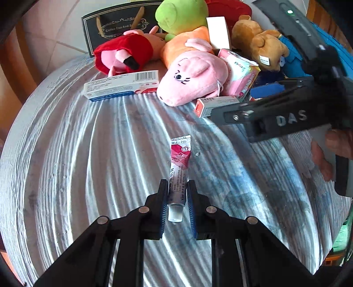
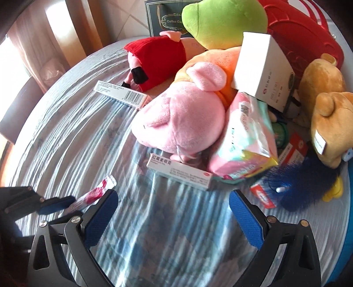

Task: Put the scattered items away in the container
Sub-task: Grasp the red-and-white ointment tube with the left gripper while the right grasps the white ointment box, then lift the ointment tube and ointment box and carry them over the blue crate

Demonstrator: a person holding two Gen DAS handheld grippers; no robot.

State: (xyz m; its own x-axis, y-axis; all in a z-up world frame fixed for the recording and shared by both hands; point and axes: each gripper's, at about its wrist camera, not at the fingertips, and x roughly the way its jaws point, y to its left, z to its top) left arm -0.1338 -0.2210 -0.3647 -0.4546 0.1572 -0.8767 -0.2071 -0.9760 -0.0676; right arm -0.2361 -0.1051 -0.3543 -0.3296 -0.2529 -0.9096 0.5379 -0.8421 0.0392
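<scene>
Ointment tube [image 1: 179, 174], red and white, pinched near its cap end between blue pads of left gripper [image 1: 177, 187]; cap toward the camera, crimped tail pointing away over the bench [image 1: 88, 154]. Whether lifted or touching the striped surface: cannot tell.

Right gripper [image 2: 173, 198] with fingers [image 2: 245, 218] spread wide, nothing between them, over bare bench just before a small white medicine box [image 2: 179, 171]. Same tube visible at left of the right wrist view, beside that gripper's left finger.

Pile at far side of bench: pink pig plush [image 2: 181, 119] with head on the small box; red-dressed pig plush [image 1: 123, 53] behind; long white box with barcode [image 1: 121, 85] lying flat beside the pig's head; green plush [image 2: 220, 19] on top; pastel tissue pack [image 2: 245, 136] leaning against the pig; white carton [image 2: 262, 68] tilted above it; brown bear plush [image 2: 331, 123] at right; blue fuzzy item [image 2: 302, 181] beside a red and white box [image 2: 262, 196].

Container: not identifiable with certainty.
</scene>
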